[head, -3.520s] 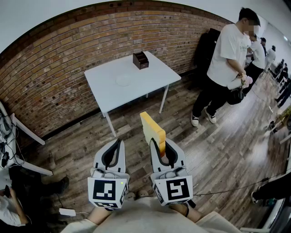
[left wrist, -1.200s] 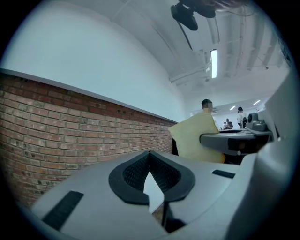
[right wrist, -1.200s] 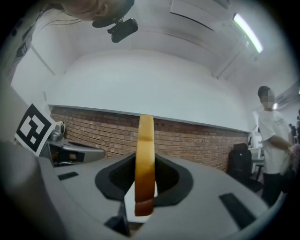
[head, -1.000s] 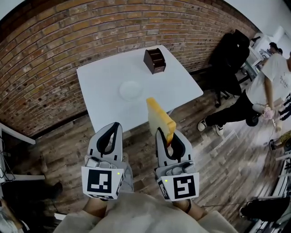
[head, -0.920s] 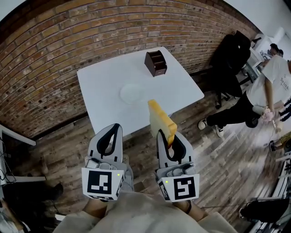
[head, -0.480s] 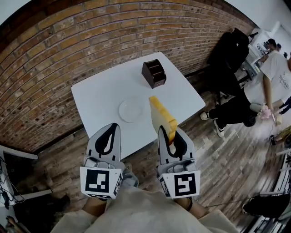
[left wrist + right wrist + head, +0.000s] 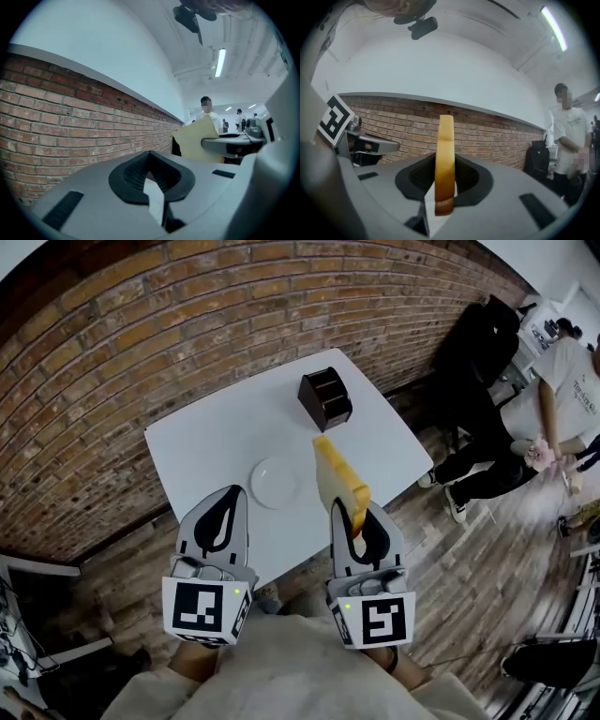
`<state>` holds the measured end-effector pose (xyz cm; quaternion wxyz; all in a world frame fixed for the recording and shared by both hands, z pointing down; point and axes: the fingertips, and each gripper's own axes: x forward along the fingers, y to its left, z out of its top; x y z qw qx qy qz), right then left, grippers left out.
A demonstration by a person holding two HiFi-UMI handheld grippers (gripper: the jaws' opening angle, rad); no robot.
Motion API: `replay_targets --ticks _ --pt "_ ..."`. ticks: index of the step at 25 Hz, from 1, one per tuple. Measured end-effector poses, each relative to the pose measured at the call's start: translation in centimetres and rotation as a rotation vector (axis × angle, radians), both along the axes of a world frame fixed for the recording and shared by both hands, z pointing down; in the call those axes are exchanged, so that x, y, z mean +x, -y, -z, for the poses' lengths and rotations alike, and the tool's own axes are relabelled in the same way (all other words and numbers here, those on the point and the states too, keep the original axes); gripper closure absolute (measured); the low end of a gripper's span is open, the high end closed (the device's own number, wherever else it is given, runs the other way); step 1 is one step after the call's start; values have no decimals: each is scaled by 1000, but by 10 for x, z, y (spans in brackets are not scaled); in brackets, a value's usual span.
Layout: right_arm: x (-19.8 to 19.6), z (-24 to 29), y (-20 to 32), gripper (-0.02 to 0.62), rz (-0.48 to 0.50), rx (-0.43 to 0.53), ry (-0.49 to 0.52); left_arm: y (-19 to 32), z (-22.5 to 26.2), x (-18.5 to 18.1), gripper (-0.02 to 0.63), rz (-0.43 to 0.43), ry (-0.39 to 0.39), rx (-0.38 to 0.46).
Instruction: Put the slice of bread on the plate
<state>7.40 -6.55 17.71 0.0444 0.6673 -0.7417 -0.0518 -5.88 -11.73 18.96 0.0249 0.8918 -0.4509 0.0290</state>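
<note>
Right gripper (image 7: pixel 354 517) is clamped on the lower end of the slice of bread (image 7: pixel 337 479): squarish, pale yellow, browner crust, standing on edge above the smooth white table (image 7: pixel 202 442), beside the round pale plate (image 7: pixel 276 483). Left gripper (image 7: pixel 228 498): jaws together, empty.

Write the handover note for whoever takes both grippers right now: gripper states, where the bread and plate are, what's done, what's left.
Left gripper: jaws together, nothing in them, held beside the right one.
Right gripper: shut on the slice of bread, which stands on edge and sticks out past the jaws.
Plate: empty, on the white table near its front edge. A brown box stands farther back.
Done: bread gripped and at the table's front edge.
Left: bring the bread over the plate, which lies just left of it in the head view, lay it down, open the jaws.
</note>
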Motion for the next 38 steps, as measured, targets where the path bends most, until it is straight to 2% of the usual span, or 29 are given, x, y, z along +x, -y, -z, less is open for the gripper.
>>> replay_targets --ticks 8,16,23,38 --pt "4 -16 18 505 20 -48 0 12 -7 6 596 1 -4 -21" --pt "-5 -42 45 505 137 -135 9 31 -11 6 597 30 -16 -34" --pt "-6 -74 56 505 187 -203 0 43 -44 10 597 47 6 -51" --pt "-14 -113 98 505 265 -236 45 65 -86 23 597 54 23 -132"
